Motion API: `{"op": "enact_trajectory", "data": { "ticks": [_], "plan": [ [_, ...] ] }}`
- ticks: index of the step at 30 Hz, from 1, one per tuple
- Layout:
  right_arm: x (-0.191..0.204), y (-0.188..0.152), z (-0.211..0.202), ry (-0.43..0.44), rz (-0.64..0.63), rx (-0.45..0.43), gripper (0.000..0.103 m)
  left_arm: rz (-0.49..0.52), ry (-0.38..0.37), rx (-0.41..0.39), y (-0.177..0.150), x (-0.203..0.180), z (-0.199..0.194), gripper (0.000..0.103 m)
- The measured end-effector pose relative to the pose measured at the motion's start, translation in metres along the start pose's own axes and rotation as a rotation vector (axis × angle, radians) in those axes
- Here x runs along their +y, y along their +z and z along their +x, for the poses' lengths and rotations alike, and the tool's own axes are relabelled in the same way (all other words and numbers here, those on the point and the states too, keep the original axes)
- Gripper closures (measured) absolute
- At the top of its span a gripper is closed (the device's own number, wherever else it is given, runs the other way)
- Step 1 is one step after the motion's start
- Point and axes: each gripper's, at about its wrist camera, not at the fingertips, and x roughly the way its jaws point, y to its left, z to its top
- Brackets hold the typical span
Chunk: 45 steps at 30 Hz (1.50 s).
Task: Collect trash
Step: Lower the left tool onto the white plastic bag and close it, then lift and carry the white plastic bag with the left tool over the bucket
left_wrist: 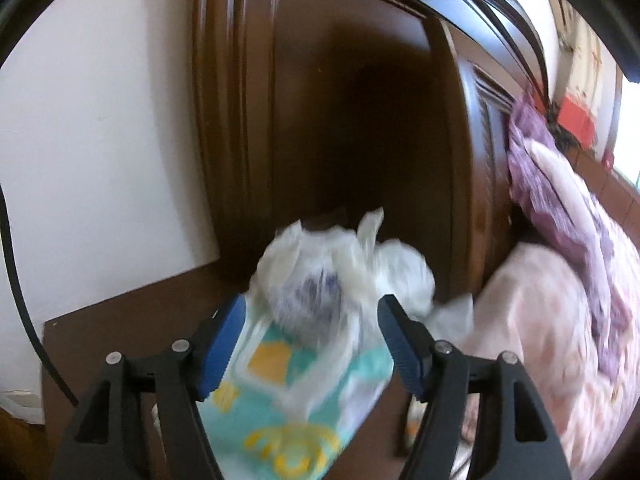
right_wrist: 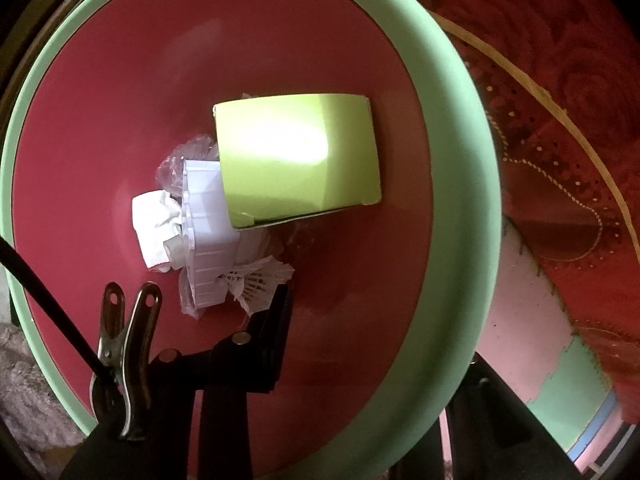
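In the left wrist view my left gripper [left_wrist: 312,328] has its blue-padded jaws spread wide on either side of a crumpled white plastic bag and a teal-and-yellow printed wrapper [left_wrist: 316,336]; the bundle is blurred and I cannot tell whether the pads touch it. In the right wrist view my right gripper [right_wrist: 360,360] is clamped on the green rim [right_wrist: 460,200] of a red bin, one finger [right_wrist: 272,332] inside and the other hidden outside. In the bin lie a lime-green box [right_wrist: 296,160], a white plastic tray [right_wrist: 208,232], crumpled paper [right_wrist: 154,224] and a shuttlecock [right_wrist: 260,280].
A dark wooden headboard [left_wrist: 340,100] and white wall [left_wrist: 100,140] stand behind the bundle. A pink and purple quilt [left_wrist: 560,280] lies to the right. A black cable [left_wrist: 16,280] hangs at left. Red patterned fabric [right_wrist: 560,100] lies beyond the bin; a metal clip [right_wrist: 128,344] sits by the right gripper.
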Motion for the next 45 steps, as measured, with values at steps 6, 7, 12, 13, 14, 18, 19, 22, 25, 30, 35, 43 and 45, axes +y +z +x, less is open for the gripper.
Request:
{"op": "enact_trajectory", "data": {
  "ticks": [6,7,12,13,14,18,19,22,25,30,35,43,45],
  "plan": [
    [0.005,0.002,0.010,-0.014,0.001,0.011,0.074,-0.002,-0.015,0.039,0.012,-0.010,0.027,0.031],
    [0.005,0.003,0.010,-0.019,0.000,0.011,0.074,0.006,-0.022,0.053,0.011,-0.012,0.030,0.031],
    [0.008,0.001,0.010,-0.033,-0.005,0.029,0.074,0.037,0.014,0.093,0.005,-0.020,0.050,0.031],
    [0.007,-0.001,0.011,-0.037,-0.008,0.039,0.074,0.040,0.017,0.100,0.003,-0.021,0.055,0.031],
    [0.008,-0.003,0.008,-0.041,-0.008,0.044,0.074,0.046,0.016,0.108,0.002,-0.022,0.059,0.031],
    [0.008,-0.005,0.009,-0.059,-0.008,0.061,0.074,0.071,0.004,0.088,0.000,-0.024,0.064,0.031],
    [0.007,-0.006,0.009,-0.062,-0.007,0.065,0.074,0.073,0.004,0.083,-0.001,-0.024,0.065,0.031],
    [0.005,-0.007,0.006,-0.064,-0.006,0.063,0.074,0.095,0.022,0.096,-0.012,-0.028,0.068,0.031],
    [0.004,-0.009,0.005,-0.063,-0.003,0.056,0.074,0.134,0.037,0.097,-0.017,-0.028,0.073,0.031],
    [0.000,-0.019,0.004,-0.069,0.011,0.057,0.074,0.126,0.013,0.087,-0.019,-0.032,0.073,0.058],
    [-0.003,-0.025,0.001,-0.072,0.012,0.054,0.074,0.092,-0.049,0.083,-0.016,-0.024,0.057,0.077],
    [-0.009,-0.035,-0.006,-0.074,0.005,0.051,0.074,0.093,-0.086,0.043,-0.002,-0.008,0.017,0.079],
    [-0.012,-0.039,-0.009,-0.077,0.005,0.044,0.074,0.093,-0.093,0.038,-0.008,-0.004,0.003,0.079]
  ]
}}
